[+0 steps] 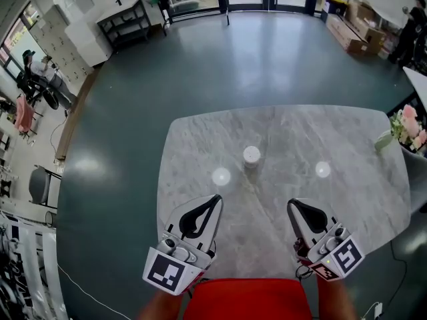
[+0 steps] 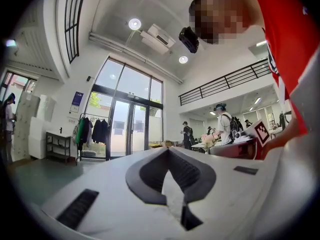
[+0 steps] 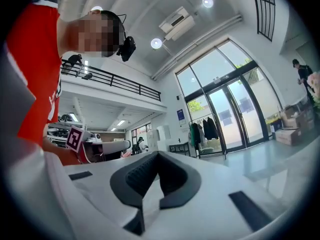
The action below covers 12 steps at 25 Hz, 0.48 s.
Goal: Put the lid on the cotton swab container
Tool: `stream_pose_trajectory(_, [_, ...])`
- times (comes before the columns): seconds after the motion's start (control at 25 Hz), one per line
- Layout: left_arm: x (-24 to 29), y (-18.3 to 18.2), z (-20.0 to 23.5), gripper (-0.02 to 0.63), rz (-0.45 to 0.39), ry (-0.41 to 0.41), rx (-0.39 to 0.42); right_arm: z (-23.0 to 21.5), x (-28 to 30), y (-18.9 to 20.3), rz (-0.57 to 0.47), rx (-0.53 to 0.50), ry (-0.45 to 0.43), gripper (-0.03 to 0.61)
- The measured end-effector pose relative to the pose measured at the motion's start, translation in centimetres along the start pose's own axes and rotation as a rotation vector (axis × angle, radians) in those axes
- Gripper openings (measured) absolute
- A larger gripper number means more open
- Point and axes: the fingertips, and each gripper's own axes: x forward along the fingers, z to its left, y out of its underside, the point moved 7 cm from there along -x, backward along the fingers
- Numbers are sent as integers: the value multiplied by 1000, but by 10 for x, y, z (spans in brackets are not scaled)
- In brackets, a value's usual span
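Head view: the container stands mid-table, at 12 o'clock from the left gripper and right gripper, well apart from both. I cannot tell whether its lid is on. Best to locate the lid, spread one pair of jaws, then approach level.

Left gripper view: jaws closed together, gripping nothing.

Right gripper view: jaws likewise closed and empty.

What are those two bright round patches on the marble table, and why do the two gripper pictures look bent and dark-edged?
Head view: the left patch and right patch are likely ceiling-lamp glare on the polished table, not objects; the white container between them is real. Left gripper view, right gripper view: wide-angle lenses curve straight lines and leave a black rim; ceiling lamps flare white.
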Motion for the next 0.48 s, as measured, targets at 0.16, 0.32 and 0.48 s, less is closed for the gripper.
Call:
stream_pose_trajectory(0.16, [-3, 2, -4, 18, -19, 9, -12, 4, -4, -4, -2, -17, 12, 15])
stream_pose_trajectory(0.32, [-3, 8, -9, 18, 17, 25, -25, 7, -7, -6, 2, -31, 12, 15])
stream_pose_trajectory(0.48, [0, 7, -8, 18, 17, 29, -27, 7, -6, -8, 4, -30, 7, 15])
